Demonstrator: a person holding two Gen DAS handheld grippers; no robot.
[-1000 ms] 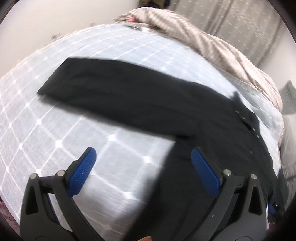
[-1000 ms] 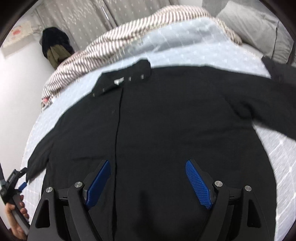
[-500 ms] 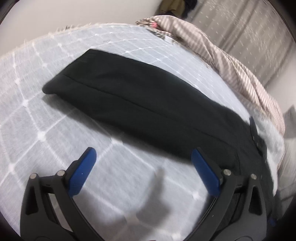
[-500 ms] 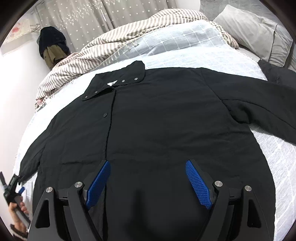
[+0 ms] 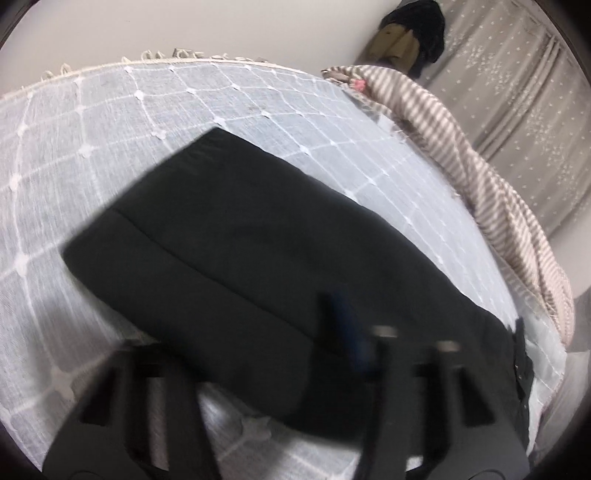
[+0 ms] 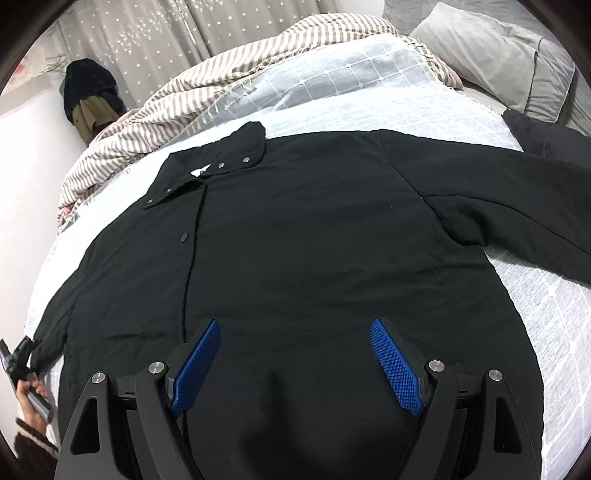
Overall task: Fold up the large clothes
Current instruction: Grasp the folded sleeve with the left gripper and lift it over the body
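Lying flat, front up, a black jacket [image 6: 314,236] covers most of the bed; collar [image 6: 207,166] w/ snap buttons points toward the far side, placket runs down toward the camera. Its right-hand sleeve [image 6: 517,206] stretches out to the frame's right edge. Opposite sleeve [image 5: 236,236] runs diagonally across the left wrist view, cuff end at upper left, flat on the bedspread.

Left gripper [image 5: 266,354] is heavily blurred, right over that sleeve. One blue-padded finger [image 5: 347,328] sits on the black cloth; the other finger is a dark smear at lower left, near the sleeve's lower edge. Jaws look partly closed around the sleeve, but can't tell if they actually pinch it. In the right wrist view the same tool shows at the lower left edge, by the cuff, held in a hand [image 6: 31,397].

Right gripper [image 6: 295,354] hovers above the jacket's lower front, jaws spread wide, blue pads [image 6: 397,369] apart, nothing between them.

Underneath: pale blue-grey bedspread [image 6: 554,332] w/ white grid stitching. Striped blanket [image 6: 192,96] bunched along the far side, grey pillow [image 6: 509,55] at upper right, star-print curtain [image 6: 147,33] behind, dark clothes [image 6: 88,96] hanging near the wall.
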